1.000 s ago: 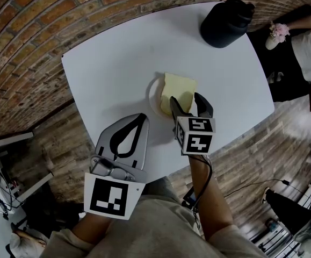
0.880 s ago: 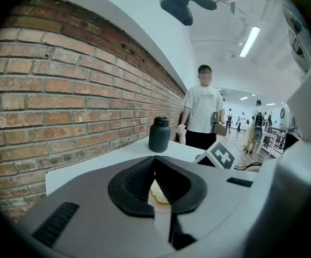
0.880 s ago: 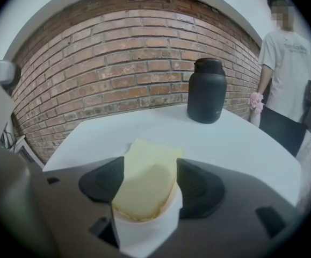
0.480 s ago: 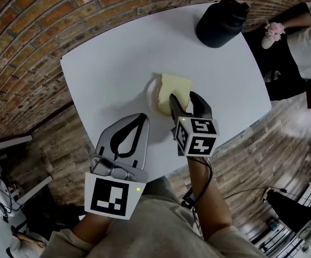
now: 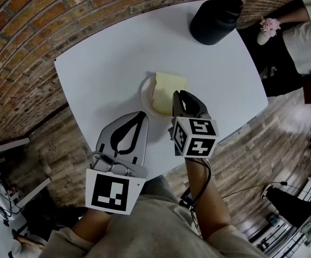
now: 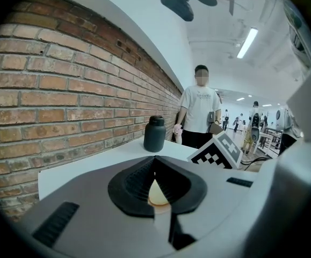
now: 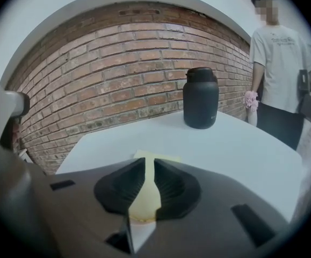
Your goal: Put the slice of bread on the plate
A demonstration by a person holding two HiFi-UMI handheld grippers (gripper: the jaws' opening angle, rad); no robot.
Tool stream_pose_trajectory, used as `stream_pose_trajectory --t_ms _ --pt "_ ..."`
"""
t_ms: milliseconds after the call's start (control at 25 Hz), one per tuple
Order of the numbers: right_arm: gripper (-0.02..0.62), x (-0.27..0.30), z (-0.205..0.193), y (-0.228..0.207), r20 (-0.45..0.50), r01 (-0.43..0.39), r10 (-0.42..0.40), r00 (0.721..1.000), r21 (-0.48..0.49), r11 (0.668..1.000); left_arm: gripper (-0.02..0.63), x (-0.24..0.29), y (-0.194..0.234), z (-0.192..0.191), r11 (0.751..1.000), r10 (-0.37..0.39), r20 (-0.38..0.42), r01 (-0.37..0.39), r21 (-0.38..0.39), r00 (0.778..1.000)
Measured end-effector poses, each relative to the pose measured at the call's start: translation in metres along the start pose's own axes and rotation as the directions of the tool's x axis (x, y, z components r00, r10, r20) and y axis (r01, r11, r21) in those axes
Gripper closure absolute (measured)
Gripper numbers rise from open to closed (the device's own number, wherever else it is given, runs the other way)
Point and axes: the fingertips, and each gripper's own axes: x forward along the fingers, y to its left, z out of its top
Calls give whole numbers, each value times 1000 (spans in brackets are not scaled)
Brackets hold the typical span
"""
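- Already the bread (image 5: 168,89) lies flat on the plate (image 5: 144,97). It covers most of the plate, so only the left rim shows in the head view.
- By my reading the placing is done, and the step in hand is backing the right gripper (image 7: 150,163) away cleanly.
- Its jaws have just been closing and now stand almost together, with only a narrow slit left. Nothing is pinched in them. The bread seen through the slit lies beyond and below, on the plate.
- The right gripper hangs over the near edge of the plate, just above the near side of the bread.
- To do this well, I would lift it up and back toward the person. That keeps the tips off the crust, so the slice is not nudged off the rim and the plate does not slide.
- The left gripper (image 6: 154,159) is clenched empty, tips touching. It sits on the near-left side of the plate, clear of it, and has no need to move.
- As for containers, the plate holds the one slice and nothing else.
- A black jug (image 5: 214,19) stands well beyond the plate, at the far right of the tabletop (image 5: 107,63). Its lid is on, so I cannot see what is inside.
- The jug is far enough from the plate that it should not hinder the retreat.
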Motion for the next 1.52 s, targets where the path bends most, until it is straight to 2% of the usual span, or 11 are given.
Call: stream_pose_trajectory --t_ms 160,600,840,1080,1320,1520 --pt "572 -7 7 3 25 -5 5 1000 7 1000 597 3 -1 -1 1000 -7 1 7 -1 1000" --pt "588 -54 42 24 158 -32 33 987 -11 999 597 3 -5 5 1000 -20 15 20 14 1000" --pt "588 -98 63 39 264 -41 48 963 -31 999 597 -6 -15 11 999 -27 36 26 25 999" --pt "588 -150 81 60 363 -27 58 930 -92 995 597 -23 -29 25 998 -37 75 34 44 996" --pt "588 -192 80 79 413 -34 78 907 -114 993 597 -49 -47 37 997 -48 110 40 68 993" --pt "589 -217 77 87 439 -8 76 895 -155 988 597 -69 -61 42 997 -47 134 37 74 990"
